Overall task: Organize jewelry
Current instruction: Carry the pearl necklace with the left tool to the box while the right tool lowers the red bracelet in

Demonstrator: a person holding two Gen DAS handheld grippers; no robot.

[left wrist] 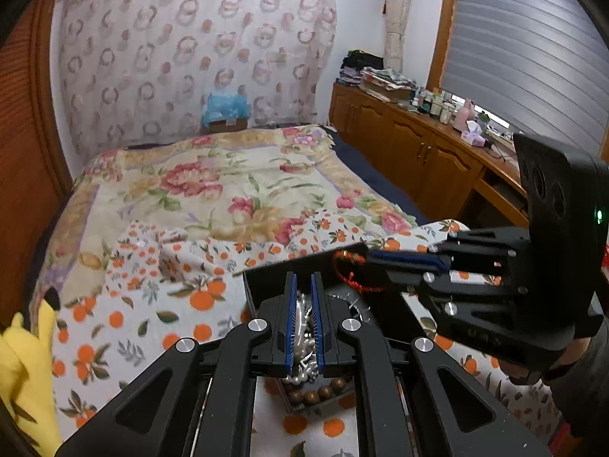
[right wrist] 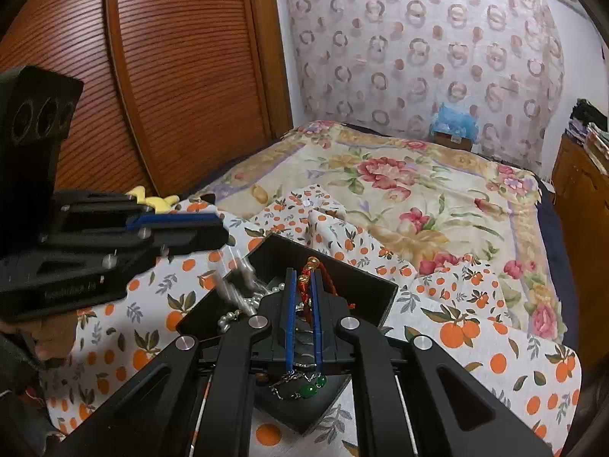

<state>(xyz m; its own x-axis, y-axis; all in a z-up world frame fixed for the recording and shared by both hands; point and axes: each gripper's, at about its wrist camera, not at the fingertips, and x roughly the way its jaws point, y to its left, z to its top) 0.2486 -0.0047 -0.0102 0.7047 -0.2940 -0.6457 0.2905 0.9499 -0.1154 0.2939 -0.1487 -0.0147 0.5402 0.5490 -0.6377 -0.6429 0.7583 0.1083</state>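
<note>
Broadly, a bed (left wrist: 213, 190) fills the room, spread with a floral quilt (right wrist: 399, 198), and over its near end lies a white cloth printed with oranges (left wrist: 160, 304). A brown louvred wardrobe (right wrist: 171, 76) stands along one side, a wooden cabinet (left wrist: 411, 144) cluttered with bottles and papers along the other. Something yellow (left wrist: 23, 361) lies at the bed's edge by the wardrobe (what it is I cannot tell).

On the orange-print cloth sits an open black box (right wrist: 384, 293), and both tools hang over it. The left gripper (left wrist: 303, 318) is clenched on a white pearl strand (left wrist: 302, 342), pinched between its blue pads; more pearls (right wrist: 228, 318) trail down into the box, somewhat blurred. Under them a string of brown wooden beads (left wrist: 319, 392) rests at the box's near edge.

The right gripper (right wrist: 303, 304) reaches in from the other side, its jaws nearly together and grasping a red braided cord (right wrist: 306, 285) with a small gold bead at the top. Below its fingers, a silver chain with green stones (right wrist: 312, 386) lies in the near corner of the box.
</note>
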